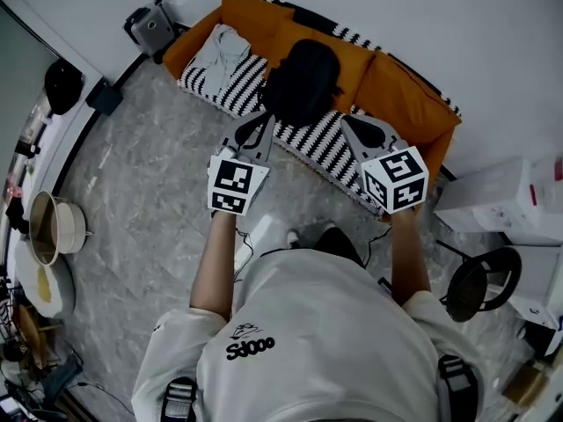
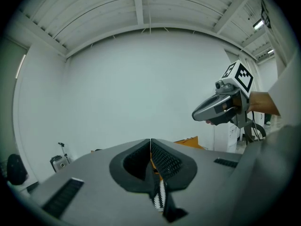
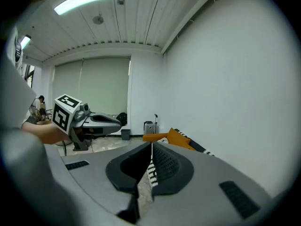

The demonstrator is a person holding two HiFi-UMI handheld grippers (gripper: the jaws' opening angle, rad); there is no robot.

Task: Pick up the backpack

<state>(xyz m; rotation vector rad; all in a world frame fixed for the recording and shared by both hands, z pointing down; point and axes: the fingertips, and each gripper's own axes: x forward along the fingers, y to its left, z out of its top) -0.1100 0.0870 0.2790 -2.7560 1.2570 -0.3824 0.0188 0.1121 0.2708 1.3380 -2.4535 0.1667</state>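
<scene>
The orange sofa (image 1: 400, 90) stands against the white wall, its seat laid with a black-and-white striped cover (image 1: 233, 86). The black backpack (image 1: 303, 77) sits at the middle of the sofa, on the seat and leaning into the orange back cushions. A pale garment (image 1: 224, 51) lies on the sofa's left end, just beside the backpack but apart from it.

In front of the sofa, the left hand-held gripper (image 1: 261, 128) points at the backpack's lower left edge, near it; whether it touches cannot be told from above. The right hand-held gripper (image 1: 356, 128) is over the sofa's front edge, to the right of the backpack and short of it. Both are clenched on nothing: each gripper view shows the two pads meeting in a thin seam, with only slivers of sofa visible past them.

The reach looks under way, with no grasp yet. To do it well, the jaws should be spread before they arrive, since closed tips would only push the soft bag into the cushions. A top loop or strap would be the firmest hold, though none can be made out here. One gripper on each side of the upper body should keep the bag from sagging, and the pinch should stay clear of the striped cover so it is not dragged up.
</scene>
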